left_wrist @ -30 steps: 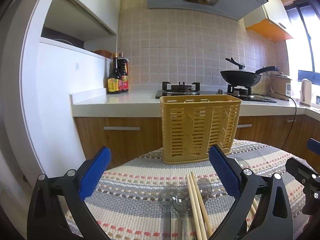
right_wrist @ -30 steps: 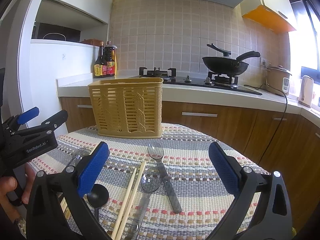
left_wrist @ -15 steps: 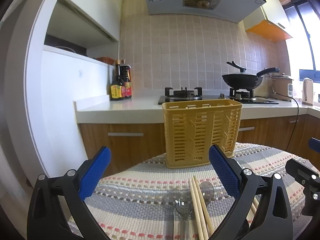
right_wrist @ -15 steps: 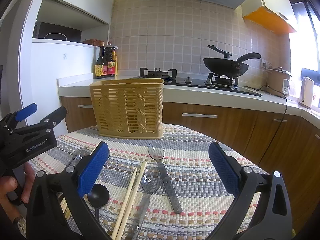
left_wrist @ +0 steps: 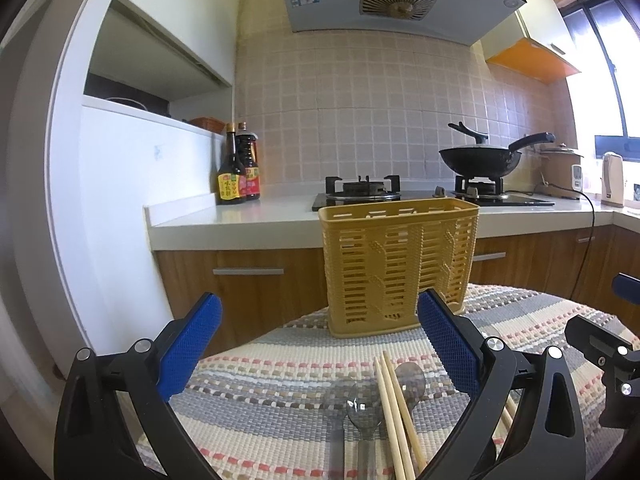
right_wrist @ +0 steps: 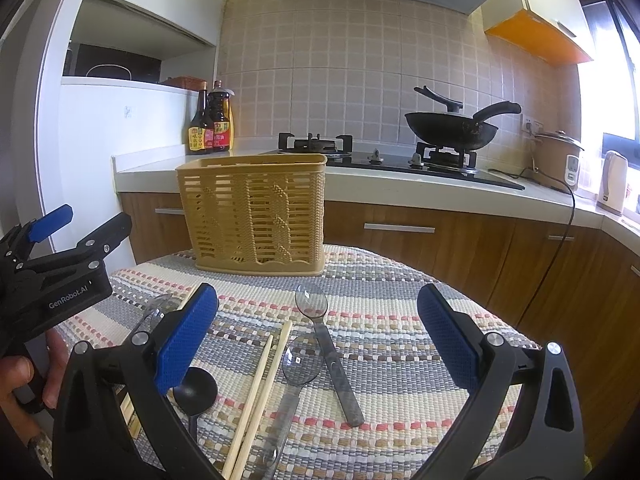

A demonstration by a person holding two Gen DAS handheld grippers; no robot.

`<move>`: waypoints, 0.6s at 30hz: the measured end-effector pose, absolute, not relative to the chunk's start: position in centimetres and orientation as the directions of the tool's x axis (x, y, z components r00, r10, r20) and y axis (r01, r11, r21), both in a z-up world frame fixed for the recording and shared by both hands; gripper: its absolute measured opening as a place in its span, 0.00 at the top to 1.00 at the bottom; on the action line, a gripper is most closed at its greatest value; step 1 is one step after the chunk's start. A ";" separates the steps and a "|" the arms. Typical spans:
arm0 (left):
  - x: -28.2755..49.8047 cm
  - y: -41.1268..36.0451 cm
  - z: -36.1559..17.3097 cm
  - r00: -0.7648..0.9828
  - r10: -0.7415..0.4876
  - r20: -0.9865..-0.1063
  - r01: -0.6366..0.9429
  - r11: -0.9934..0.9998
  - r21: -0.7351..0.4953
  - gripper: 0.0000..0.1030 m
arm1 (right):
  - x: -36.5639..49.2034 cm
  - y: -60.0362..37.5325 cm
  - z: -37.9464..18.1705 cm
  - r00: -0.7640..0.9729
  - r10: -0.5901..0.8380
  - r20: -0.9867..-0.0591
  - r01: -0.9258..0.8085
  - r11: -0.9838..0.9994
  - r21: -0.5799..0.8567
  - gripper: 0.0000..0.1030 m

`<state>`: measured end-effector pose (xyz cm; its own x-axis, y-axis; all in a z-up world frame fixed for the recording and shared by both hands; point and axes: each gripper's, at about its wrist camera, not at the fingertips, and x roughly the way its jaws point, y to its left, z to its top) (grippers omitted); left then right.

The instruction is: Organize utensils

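Both grippers hang empty above the desk's striped mat [right_wrist: 400, 344], jaws spread wide: left gripper [left_wrist: 318, 356], right gripper [right_wrist: 318, 334]. From the left lie a black spoon [right_wrist: 195, 390], pale wooden chopsticks [right_wrist: 260, 392] and two clear spoons [right_wrist: 298, 364], side by side. Behind them stands an upright yellow slatted basket [right_wrist: 256, 216].

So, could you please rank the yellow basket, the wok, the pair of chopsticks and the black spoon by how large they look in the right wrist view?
1. yellow basket
2. wok, though farther away, so its true size is unsure
3. pair of chopsticks, long but thin
4. black spoon, partly hidden by the right gripper's fingers
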<state>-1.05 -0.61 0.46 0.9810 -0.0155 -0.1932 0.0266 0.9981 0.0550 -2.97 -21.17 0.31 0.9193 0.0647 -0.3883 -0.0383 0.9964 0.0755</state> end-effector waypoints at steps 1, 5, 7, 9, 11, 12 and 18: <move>-1.1 -0.6 0.5 0.981 -0.016 -0.191 0.027 0.998 0.055 0.07 | -3.0 -21.2 0.3 0.920 0.066 -0.387 -0.039 0.996 0.076 0.07; -1.1 -0.6 0.5 0.981 -0.017 -0.194 0.028 0.998 0.055 0.07 | -3.0 -21.2 0.3 0.919 0.065 -0.389 -0.038 0.996 0.076 0.07; -1.1 -0.7 0.5 0.981 -0.017 -0.195 0.028 0.998 0.056 0.07 | -3.0 -21.1 0.3 0.919 0.065 -0.389 -0.039 0.996 0.076 0.07; -1.1 -0.7 0.5 0.981 -0.015 -0.194 0.026 0.998 0.055 0.07 | -3.0 -21.1 0.3 0.919 0.065 -0.390 -0.039 0.997 0.074 0.07; -1.1 -0.6 0.5 0.981 -0.015 -0.195 0.026 0.998 0.053 0.07 | -2.9 -21.0 0.3 0.917 0.064 -0.393 -0.039 0.997 0.072 0.07; -1.1 -0.7 0.5 0.981 -0.014 -0.196 0.025 0.998 0.054 0.07 | -2.8 -21.0 0.3 0.917 0.064 -0.394 -0.039 0.997 0.071 0.07; -1.1 -0.7 0.5 0.980 -0.008 -0.199 0.020 0.998 0.058 0.07 | -2.9 -21.0 0.2 0.917 0.064 -0.394 -0.040 0.997 0.070 0.07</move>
